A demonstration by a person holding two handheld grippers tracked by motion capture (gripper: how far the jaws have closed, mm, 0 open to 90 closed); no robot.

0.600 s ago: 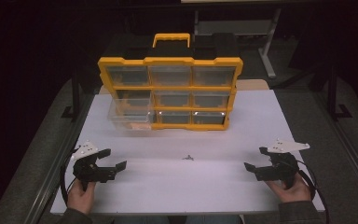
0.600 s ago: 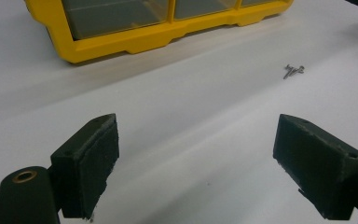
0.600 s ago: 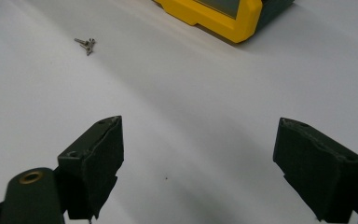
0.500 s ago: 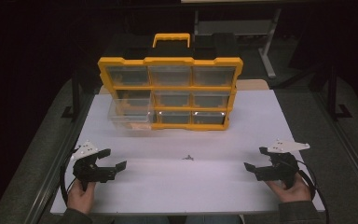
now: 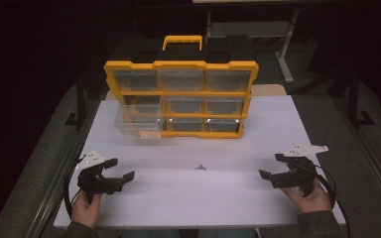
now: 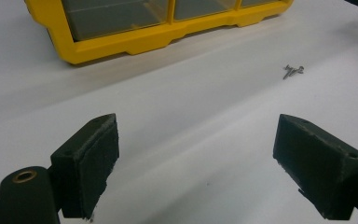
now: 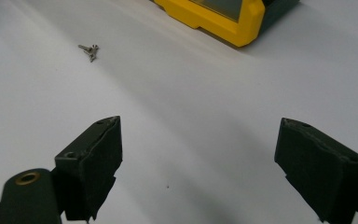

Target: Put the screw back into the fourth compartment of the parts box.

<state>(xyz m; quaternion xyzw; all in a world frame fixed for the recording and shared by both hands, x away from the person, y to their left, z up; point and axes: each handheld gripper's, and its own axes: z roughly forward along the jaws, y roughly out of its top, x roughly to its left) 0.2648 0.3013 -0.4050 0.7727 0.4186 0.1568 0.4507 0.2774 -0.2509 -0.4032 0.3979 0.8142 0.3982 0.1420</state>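
Steel screws point(image 5: 199, 167), a speck from above, show singly between both spread, empty tongs point(image 6: 196, 163) point(image 7: 198, 165).

Each hand carries a black two-jaw gripper: the left gripper point(image 5: 114, 170) and the right gripper point(image 5: 273, 167) both bear a pale grey three-cornered plate on top and trail a thin black cable. The jaws end in blocky dark pads point(image 6: 91, 163) with a small screw hole near the corner; a brass-coloured eyelet point(image 7: 27, 178) sits beside one. The sleeves point(image 5: 322, 224) look grey-green, perhaps.
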